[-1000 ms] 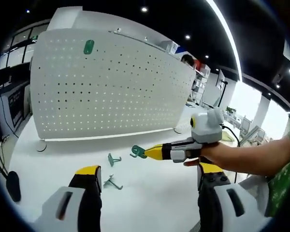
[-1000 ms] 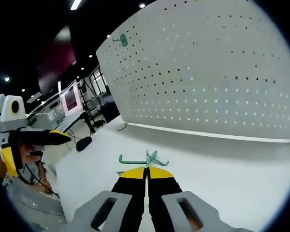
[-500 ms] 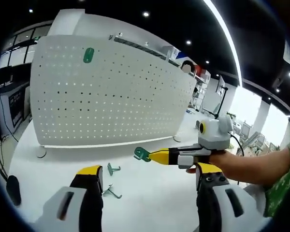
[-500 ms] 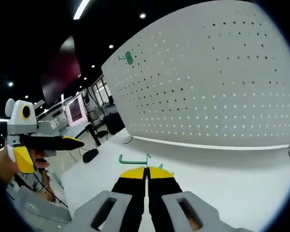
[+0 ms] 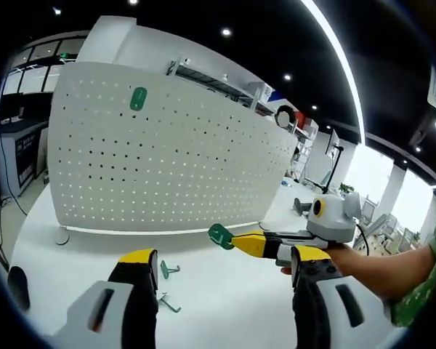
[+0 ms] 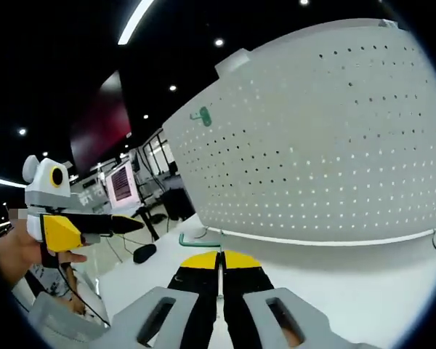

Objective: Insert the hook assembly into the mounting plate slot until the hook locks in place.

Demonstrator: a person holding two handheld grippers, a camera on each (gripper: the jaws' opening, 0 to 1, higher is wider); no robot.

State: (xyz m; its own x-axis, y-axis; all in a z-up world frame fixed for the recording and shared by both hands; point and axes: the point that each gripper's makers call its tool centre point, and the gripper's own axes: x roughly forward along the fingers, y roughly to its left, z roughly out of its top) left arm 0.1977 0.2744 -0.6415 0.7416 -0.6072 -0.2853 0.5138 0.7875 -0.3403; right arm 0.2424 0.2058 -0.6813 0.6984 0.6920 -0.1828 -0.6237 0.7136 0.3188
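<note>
My right gripper (image 6: 219,263) is pinching a green hook (image 5: 221,235), holding it in the air in front of the pegboard (image 5: 167,153). My left gripper (image 5: 221,280) is spread open above the table (image 5: 225,291), where two hooks (image 5: 167,270) are lying. Another hook (image 5: 138,98) is sitting high on the pegboard.

A green hook (image 5: 221,236) hangs in the air before an upright white pegboard (image 5: 167,153), which carries another green hook (image 5: 138,98)
</note>
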